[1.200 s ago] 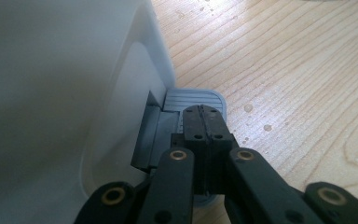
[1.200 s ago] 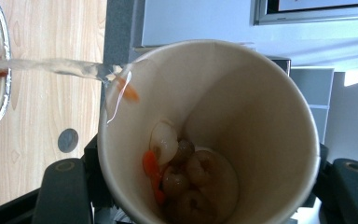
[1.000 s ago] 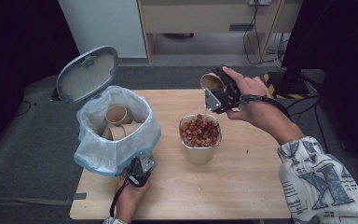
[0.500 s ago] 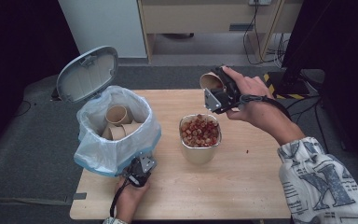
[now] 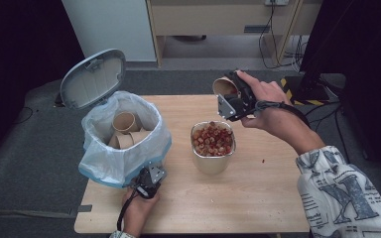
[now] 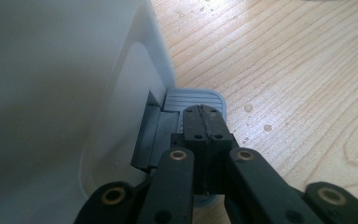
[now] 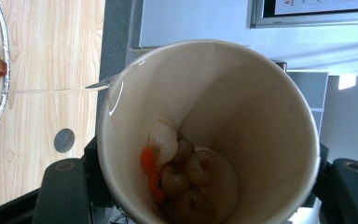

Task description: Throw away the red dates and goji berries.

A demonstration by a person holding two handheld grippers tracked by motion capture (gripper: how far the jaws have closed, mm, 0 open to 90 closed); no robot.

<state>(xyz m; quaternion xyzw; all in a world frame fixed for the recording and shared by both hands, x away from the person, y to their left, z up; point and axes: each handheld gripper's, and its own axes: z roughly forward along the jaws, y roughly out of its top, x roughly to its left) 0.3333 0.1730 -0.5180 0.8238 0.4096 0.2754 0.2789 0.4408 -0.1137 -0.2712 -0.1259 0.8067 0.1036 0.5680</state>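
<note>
Paper cup (image 7: 209, 135), gripped and tipped by right claw (image 5: 234, 99) toward metal tin (image 5: 213, 146); closed, empty left claw (image 6: 204, 135) presses bin pedal (image 6: 196, 100), apparently holding the lid open.

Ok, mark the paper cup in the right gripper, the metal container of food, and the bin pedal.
paper cup (image 7: 261, 116): right gripper view, bare inner wall.
metal container (image 5: 211, 162): high view, front outer wall.
bin pedal (image 6: 193, 99): left gripper view, ribbed grey top beyond the closed jaws.
</note>
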